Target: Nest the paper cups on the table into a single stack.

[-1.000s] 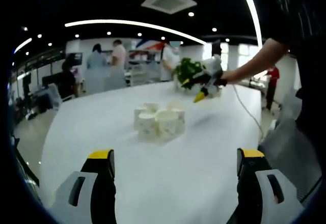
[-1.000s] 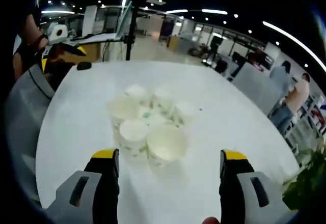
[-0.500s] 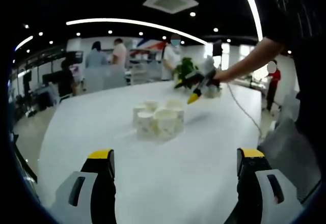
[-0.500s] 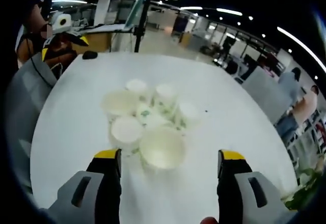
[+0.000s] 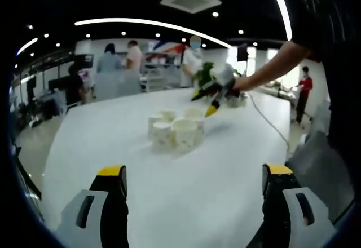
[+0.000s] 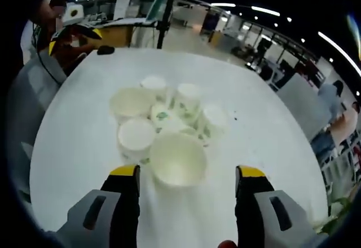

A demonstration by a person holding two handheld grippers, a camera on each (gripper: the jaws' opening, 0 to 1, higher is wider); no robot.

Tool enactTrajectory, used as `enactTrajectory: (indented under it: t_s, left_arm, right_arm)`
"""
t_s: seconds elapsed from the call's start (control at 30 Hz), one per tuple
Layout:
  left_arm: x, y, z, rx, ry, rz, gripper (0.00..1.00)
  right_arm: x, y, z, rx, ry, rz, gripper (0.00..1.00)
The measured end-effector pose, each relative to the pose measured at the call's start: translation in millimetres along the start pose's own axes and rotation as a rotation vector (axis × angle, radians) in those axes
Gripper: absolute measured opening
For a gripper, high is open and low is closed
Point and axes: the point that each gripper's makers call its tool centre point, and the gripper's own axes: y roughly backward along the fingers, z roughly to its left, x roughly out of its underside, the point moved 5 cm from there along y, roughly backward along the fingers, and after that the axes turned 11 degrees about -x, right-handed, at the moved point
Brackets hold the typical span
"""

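Paper cups before open right tongs

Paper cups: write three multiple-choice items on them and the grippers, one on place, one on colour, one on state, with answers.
1. Where do the cups stand?
A. bunched on the white table
B. on the floor
C. on a chair

2. What colour are the right gripper jaw tips?
A. red
B. yellow
C. blue

3. How is the right gripper?
A. shut on a cup
B. shut, empty
C. open, holding nothing

Answers:
1 A, the cups cluster mid-table in both views.
2 B, yellow caps top its black jaws.
3 C, its jaws stand wide apart just short of the nearest cup.
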Motion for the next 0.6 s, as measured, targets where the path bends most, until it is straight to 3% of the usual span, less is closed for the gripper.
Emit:
enactTrajectory:
  t_s: [0.6]
  left_arm:
    - [3.7, 4, 6.3, -0.028, 0.001, 0.002, 1.0]
  right_arm:
    - [-0.5, -29, 1, -0.091, 0.041, 0.057, 0.51]
